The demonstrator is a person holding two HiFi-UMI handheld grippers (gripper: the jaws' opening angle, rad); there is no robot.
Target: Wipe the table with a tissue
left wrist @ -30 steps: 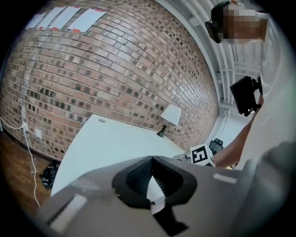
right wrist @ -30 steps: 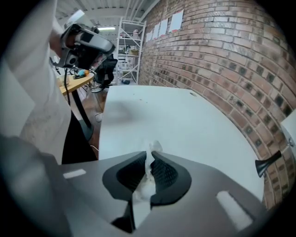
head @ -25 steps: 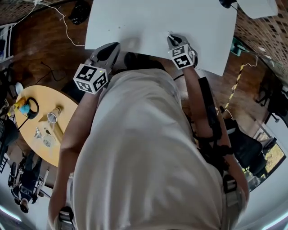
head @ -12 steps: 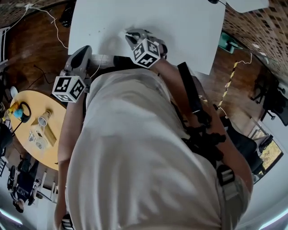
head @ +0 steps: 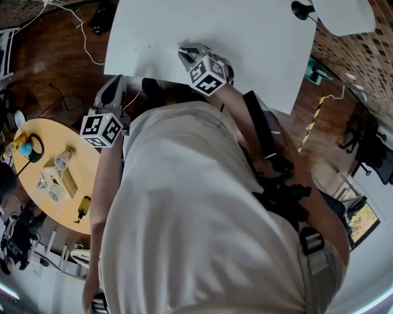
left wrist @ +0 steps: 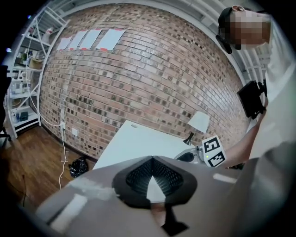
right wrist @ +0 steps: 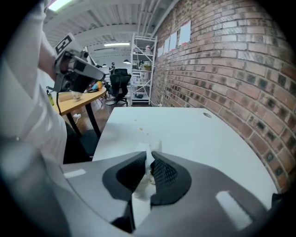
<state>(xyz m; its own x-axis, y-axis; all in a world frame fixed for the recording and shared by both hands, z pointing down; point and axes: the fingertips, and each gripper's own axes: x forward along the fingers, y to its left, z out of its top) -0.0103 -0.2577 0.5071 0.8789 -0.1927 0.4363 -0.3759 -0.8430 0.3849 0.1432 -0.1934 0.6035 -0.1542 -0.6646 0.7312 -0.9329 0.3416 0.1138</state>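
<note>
My right gripper (right wrist: 149,159) is shut on a crumpled white tissue (right wrist: 141,187), whose top pokes out above the tips. It hangs over the near edge of the white table (right wrist: 194,132), where a few small crumbs (right wrist: 137,121) lie ahead of it. In the head view the right gripper (head: 186,54) is at the table's front edge, left of the middle. My left gripper (head: 116,84) is beside the table's left front corner, off the top. Its jaws (left wrist: 152,158) meet at the tips with nothing between them. The left gripper view also shows the right gripper (left wrist: 190,155) on the table.
A black lamp (head: 302,10) with a white shade (head: 342,15) stands at the table's far right corner. A round yellow table (head: 43,162) with small items is to my left, and cables (head: 86,37) lie on the wooden floor. A brick wall (left wrist: 138,78) is behind the table.
The right gripper slid left along the table's front edge with the tissue. The left gripper drew back leftward, off the table's edge to beside its corner.
</note>
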